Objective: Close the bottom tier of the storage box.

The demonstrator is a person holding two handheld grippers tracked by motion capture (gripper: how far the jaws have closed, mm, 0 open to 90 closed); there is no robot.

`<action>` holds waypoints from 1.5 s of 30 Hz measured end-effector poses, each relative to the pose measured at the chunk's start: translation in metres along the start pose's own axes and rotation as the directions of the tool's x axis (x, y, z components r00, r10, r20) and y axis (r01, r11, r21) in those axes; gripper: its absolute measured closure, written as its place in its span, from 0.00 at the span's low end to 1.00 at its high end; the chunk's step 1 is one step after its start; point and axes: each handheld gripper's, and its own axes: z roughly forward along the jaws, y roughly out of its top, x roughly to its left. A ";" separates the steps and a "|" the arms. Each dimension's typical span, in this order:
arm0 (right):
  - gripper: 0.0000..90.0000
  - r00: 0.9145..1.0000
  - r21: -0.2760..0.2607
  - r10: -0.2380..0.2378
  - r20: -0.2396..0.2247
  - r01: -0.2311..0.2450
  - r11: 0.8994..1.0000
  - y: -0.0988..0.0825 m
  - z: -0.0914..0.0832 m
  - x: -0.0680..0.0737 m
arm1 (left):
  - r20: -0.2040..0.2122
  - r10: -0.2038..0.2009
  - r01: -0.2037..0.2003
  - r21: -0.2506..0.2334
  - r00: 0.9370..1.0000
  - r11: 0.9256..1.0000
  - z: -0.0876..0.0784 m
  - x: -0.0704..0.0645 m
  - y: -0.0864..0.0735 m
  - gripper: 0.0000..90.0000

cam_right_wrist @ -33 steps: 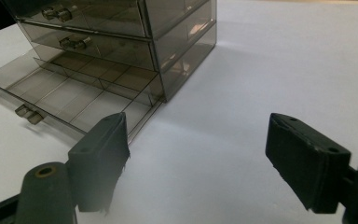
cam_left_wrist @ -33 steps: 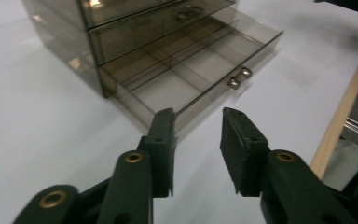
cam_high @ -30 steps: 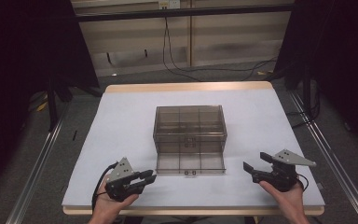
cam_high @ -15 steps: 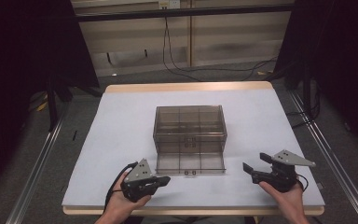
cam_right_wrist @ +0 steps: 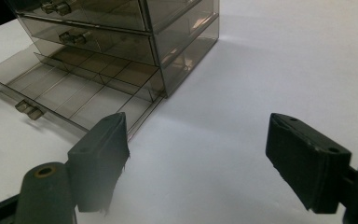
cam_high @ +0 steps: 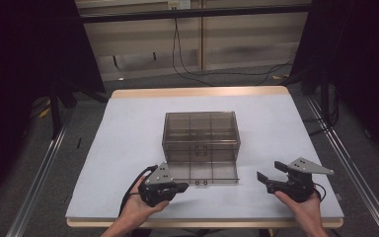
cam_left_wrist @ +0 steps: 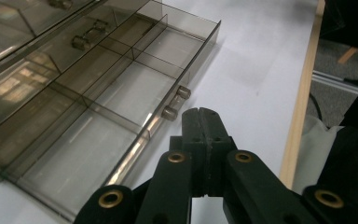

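Drawers of smoky clear plastic make up the cabinet [cam_high: 201,136] that stands in the middle of the white table [cam_high: 128,128], with its front toward the person. Its long axis runs left to right across the table. The lowest drawer [cam_high: 202,173] is pulled out toward the near edge, and its two small knobs [cam_high: 201,182] point at the person. Thin walls divide the drawer into compartments; in the left gripper view I see nothing in the ones that show, but the drawer is cut off at the left and top edge there.

The left gripper [cam_high: 180,187] lies low just beside the front left part of the drawer, with its jaws pressed together on nothing and the tips near the knobs [cam_left_wrist: 176,102], not touching. The right gripper [cam_high: 262,178] is to the right of the drawer, well apart from it, jaws wide apart. In the right gripper view the left pad [cam_right_wrist: 100,158] is blurred at its lower edge.
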 end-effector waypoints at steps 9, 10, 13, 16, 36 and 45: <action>0.23 1.000 0.012 0.002 -0.003 -0.002 1.000 0.000 0.001 0.000 | 0.019 0.009 -0.009 -0.007 1.000 1.000 0.010 0.006 0.014 1.00; 0.23 1.000 0.016 -0.005 0.001 0.005 1.000 0.000 0.002 -0.001 | 0.023 0.015 -0.015 0.003 1.000 1.000 0.012 0.006 0.016 1.00; 0.23 1.000 0.021 -0.011 -0.002 0.011 1.000 0.000 0.002 0.000 | 0.031 0.038 -0.040 0.039 0.999 0.998 0.020 0.001 0.017 1.00; 0.23 1.000 0.022 -0.013 -0.003 0.013 1.000 0.000 0.002 0.000 | 0.035 0.044 -0.046 0.047 0.998 0.998 0.024 0.001 0.015 1.00; 0.23 1.000 0.023 -0.009 -0.019 0.009 1.000 0.002 0.004 0.000 | 0.029 0.025 -0.027 0.103 0.999 0.994 0.050 0.002 0.006 1.00; 0.23 1.000 0.025 -0.008 -0.016 0.009 1.000 0.001 0.004 0.000 | 0.001 0.011 -0.011 0.123 1.000 0.992 0.055 0.008 0.007 1.00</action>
